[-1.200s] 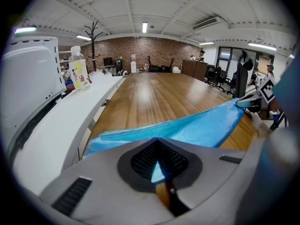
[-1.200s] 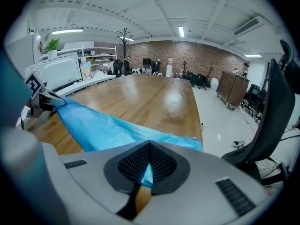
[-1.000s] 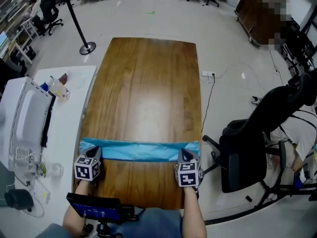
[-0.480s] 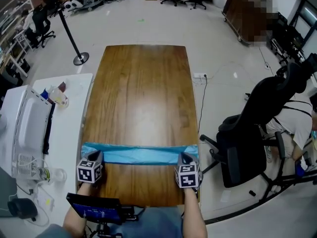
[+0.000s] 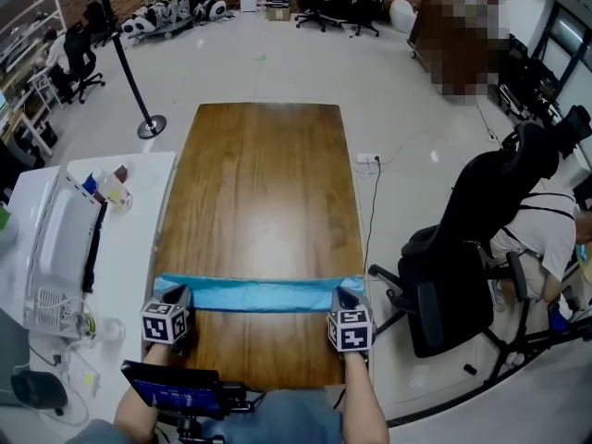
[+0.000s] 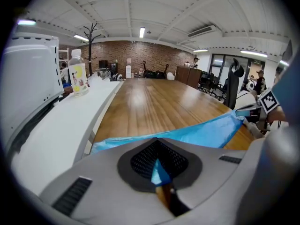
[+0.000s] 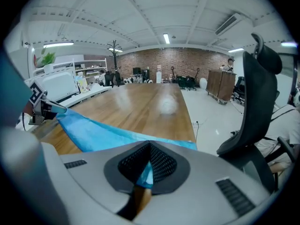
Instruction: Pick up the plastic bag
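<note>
Left gripper view first: what do the jaws have?

The left gripper [image 6: 159,170] is pinched tight on a corner of the plastic bag [image 6: 206,132]; blue film shows right in the seam of the jaws. In the right gripper view the right gripper [image 7: 146,170] is clamped on the other end in the same way.

And where is the bag in the head view?

It is a long blue strip across the lower middle of the frame, pulled out between the two grippers and spanning the near end of the table [image 5: 264,192] from side to side. Whether its middle touches the wood I can't tell.

What about the surface and the room?

The table is glossy brown wood with a glare patch at its centre. At the left edge a white side table [image 5: 129,239] carries a white machine [image 5: 55,239], and a bottle [image 6: 78,74] stands on it. A black office chair [image 5: 462,257] is at the right, with a person [image 5: 546,239] seated beyond it. A stanchion [image 5: 151,126] stands at the upper left. A brick wall [image 6: 140,55] closes the far end of the room.

What differs from a second ago?

Table, bag and grippers all sit lower in the head view, so more of the far floor shows at the top. The bag is stretched between the same two grips as before.
</note>
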`<state>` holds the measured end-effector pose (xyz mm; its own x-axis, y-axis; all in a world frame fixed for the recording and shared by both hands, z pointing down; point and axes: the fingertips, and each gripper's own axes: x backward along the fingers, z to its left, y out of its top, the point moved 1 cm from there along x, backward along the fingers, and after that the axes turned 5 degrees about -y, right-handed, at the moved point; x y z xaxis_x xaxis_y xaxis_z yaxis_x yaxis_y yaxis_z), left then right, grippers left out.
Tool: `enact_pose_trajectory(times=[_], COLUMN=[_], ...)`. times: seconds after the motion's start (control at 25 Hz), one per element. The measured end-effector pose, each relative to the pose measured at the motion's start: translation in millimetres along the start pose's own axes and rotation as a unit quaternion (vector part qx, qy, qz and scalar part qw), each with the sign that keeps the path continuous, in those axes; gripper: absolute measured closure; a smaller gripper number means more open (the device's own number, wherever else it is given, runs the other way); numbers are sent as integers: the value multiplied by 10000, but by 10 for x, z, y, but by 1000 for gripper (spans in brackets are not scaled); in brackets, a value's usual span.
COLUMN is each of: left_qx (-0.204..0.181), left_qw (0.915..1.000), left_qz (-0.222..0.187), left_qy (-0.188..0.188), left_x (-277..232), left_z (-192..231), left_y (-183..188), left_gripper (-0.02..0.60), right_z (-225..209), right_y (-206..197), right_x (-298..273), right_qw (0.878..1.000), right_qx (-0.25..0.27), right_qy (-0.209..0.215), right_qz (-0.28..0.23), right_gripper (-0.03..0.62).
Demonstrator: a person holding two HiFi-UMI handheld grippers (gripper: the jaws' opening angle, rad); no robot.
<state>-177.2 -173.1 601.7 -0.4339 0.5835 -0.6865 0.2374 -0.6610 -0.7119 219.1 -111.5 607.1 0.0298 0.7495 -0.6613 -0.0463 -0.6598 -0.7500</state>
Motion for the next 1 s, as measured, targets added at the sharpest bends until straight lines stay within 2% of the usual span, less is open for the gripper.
enact_pose_trajectory(times=[0.2, 0.4, 0.64, 1.0], left_qx=[-149, -423, -866, -1100], left_qw=[9987, 9917, 9719, 9397], left_qz=[-459, -1055, -1902, -2970], left_qy=[-178, -604, -1082, -1293], left_x=[137, 330, 736, 1508], left_z=[-169, -486, -859, -993], left_y=[204, 498, 914, 1289], left_gripper=[565, 565, 566, 565], right_z=[68, 485, 1155, 2133], right_y=[181, 491, 965, 1535], right_x=[171, 378, 700, 1278], right_qw=[9994, 9952, 9828, 9525], right_qx=[33, 162, 362, 595], right_qy=[37, 396, 803, 1424], right_qz=[-349, -878, -1622, -2625], right_gripper=[606, 606, 607, 606])
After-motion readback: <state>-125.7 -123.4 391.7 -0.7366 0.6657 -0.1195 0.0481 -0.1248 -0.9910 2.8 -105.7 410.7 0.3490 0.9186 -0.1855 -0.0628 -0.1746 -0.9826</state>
